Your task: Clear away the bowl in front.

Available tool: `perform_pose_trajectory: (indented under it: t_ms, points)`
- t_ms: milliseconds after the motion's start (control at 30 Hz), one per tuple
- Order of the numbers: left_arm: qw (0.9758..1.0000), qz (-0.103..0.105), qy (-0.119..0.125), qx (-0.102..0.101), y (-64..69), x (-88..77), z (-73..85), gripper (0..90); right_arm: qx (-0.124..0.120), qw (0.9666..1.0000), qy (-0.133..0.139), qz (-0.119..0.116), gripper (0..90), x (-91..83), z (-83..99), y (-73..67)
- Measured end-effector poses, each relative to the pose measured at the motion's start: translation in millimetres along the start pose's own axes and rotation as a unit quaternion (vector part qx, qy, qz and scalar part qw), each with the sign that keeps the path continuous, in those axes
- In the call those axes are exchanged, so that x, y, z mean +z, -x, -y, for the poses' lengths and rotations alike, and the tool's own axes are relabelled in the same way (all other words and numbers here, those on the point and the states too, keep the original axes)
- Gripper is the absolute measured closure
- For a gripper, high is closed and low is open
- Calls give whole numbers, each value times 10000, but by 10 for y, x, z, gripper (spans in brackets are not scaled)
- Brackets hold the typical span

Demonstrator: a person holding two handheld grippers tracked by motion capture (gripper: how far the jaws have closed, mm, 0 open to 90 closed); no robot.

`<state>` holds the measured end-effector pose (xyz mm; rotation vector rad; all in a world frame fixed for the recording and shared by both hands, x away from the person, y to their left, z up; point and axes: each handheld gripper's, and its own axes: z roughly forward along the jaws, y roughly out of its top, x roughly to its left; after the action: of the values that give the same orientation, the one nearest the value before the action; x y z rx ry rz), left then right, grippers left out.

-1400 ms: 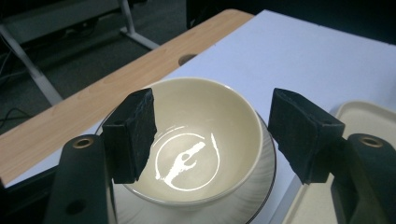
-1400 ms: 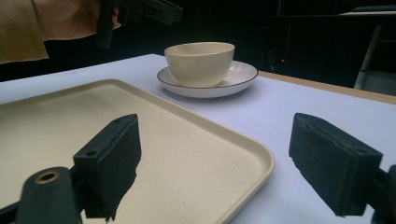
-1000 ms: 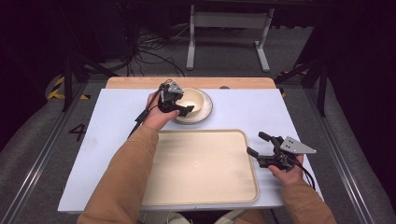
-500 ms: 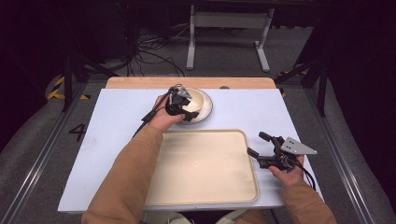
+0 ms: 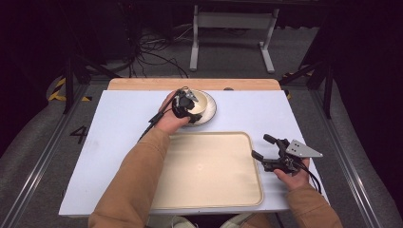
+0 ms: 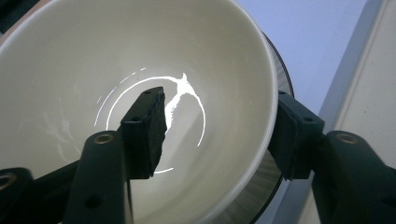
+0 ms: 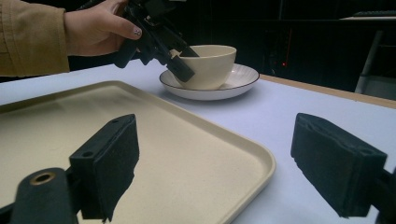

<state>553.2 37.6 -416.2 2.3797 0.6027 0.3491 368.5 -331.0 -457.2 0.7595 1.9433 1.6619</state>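
Bowl (image 5: 198,101) and saucer (image 5: 209,113) are seen at the table's (image 5: 114,128) far edge in the high view, beyond the tray (image 5: 209,171); the left gripper (image 5: 189,107) is set over the near rim, the right gripper (image 5: 262,148) parked beside the tray.

In the left gripper view the rim is straddled, one jaw inside the bowl (image 6: 140,70), one outside; the jaws have just been closing and are not seen pressing yet.

In the right gripper view the right gripper's (image 7: 215,163) jaws are held wide apart, empty, seemingly kept ready.

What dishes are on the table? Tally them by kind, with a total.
Bowl: 1
Saucer-like plate under the bowl: 1
Tray: 1
Total: 3
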Motion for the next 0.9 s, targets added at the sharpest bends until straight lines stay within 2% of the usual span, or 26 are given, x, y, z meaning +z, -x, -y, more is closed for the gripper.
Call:
perform_pose_trajectory:
  t_ms: [100, 167, 300, 433, 567, 767, 900]
  points:
    - [9999, 64, -100, 29, 5, 26, 11, 513, -6, 10000, 10, -12, 154, 2, 0, 2]
    - [9997, 130, -189, -27, 13, 44, 15, 539, -5, 10000, 7, -9, 153, 2, 0, 2]
    - [9997, 131, -198, -86, 28, 52, 9, 620, -7, 10000, 6, -9, 153, 2, 0, 2]
    - [9997, 159, -206, 5, 59, 58, -16, 724, -8, 10000, 6, -10, 152, 2, 0, 3]
    - [9995, 203, -223, 18, 69, 63, -45, 770, -5, 10000, 10, -15, 148, 3, 0, 3]
    - [9991, 74, -380, 177, 103, 59, -86, 807, -5, 10000, 13, -17, 147, 3, 0, 2]
    - [9991, 17, -371, 188, 117, 40, -113, 824, -11, 10000, 4, -10, 146, 2, -1, 1]
